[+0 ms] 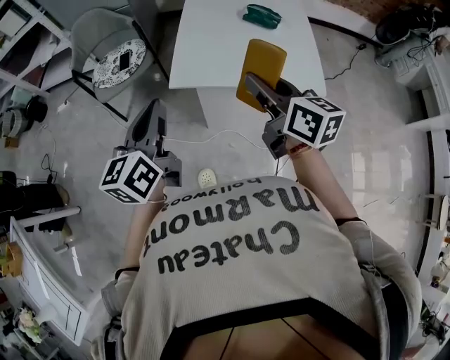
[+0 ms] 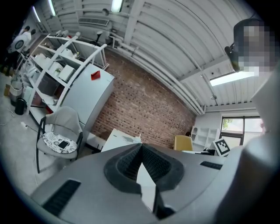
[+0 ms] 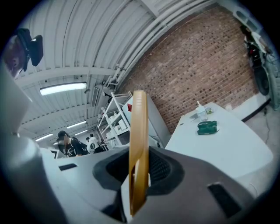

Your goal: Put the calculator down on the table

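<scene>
Yellow calculator, edge-on in right gripper view, is clamped by right claw; left claw closed, empty.

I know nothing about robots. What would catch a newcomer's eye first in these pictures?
The flat yellow calculator, clamped in the right gripper by the near end of the white table, stands out first. The left gripper is shut on nothing, held over the floor left of the table. A green object lies at the table's far end.

Left claw closed, empty, right claw clamped on calculator
</scene>
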`<state>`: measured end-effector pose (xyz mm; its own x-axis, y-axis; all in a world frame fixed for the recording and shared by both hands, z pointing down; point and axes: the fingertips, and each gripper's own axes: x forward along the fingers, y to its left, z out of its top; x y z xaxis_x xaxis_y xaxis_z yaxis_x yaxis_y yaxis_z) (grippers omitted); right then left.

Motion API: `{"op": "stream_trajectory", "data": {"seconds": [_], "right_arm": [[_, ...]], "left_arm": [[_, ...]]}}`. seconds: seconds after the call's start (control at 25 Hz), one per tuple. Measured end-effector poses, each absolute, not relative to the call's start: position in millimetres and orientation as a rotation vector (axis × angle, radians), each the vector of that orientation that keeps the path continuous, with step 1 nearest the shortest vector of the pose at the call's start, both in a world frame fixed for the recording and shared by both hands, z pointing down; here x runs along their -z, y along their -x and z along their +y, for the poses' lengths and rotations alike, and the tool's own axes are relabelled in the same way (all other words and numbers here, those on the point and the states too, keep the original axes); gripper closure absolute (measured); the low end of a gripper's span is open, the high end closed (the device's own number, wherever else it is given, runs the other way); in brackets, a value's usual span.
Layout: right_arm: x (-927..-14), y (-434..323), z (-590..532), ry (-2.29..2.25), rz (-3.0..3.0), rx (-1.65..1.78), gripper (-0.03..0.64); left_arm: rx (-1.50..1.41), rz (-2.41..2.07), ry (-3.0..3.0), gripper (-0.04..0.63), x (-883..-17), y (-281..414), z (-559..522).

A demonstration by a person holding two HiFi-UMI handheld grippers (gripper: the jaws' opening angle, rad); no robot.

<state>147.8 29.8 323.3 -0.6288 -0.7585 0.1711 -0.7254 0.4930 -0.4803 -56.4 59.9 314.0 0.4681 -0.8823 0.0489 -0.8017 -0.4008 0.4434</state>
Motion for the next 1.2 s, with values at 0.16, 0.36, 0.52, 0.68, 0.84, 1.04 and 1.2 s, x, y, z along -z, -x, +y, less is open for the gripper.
{"op": "stream_trajectory", "data": {"seconds": [0.16,0.36,0.52,0.68,0.84,1.04,1.2], "right_arm": [[-313.2,-125.9,-3.1,1.355,2.628,0.781,0.526],[-301.7,-104.9,-34.6,1.4,2.585,0.73,0.526],[-306.7,-90.5,-56.2,1.453,2.56,0.717,0.526],[-325.3,-74.6,-69.4,1.498,2.559,0.777,0.525],[-357.5,-66.4,-68.9,1.544,2.584,0.894,0.525],[-386.0,-65.8,-77.5,1.571,2.611,0.974,0.526],[-397.5,-66.2,-98.3,1.563,2.613,1.012,0.525]], "left_arm": [[0.301,-1.374,-2.354,0.592,-298.5,80.3,20.8],[0.338,-1.344,-2.383,0.592,-287.8,110.5,-18.7],[0.333,-1.287,-2.412,0.592,-289.0,127.9,-42.9],[0.311,-1.264,-2.392,0.592,-304.0,143.6,-61.3],[0.193,-1.229,-2.333,0.592,-342.8,145.4,-64.7],[0.194,-1.259,-2.25,0.592,-370.2,155.5,-74.5],[0.178,-1.277,-2.235,0.592,-376.5,161.6,-91.1]]}}
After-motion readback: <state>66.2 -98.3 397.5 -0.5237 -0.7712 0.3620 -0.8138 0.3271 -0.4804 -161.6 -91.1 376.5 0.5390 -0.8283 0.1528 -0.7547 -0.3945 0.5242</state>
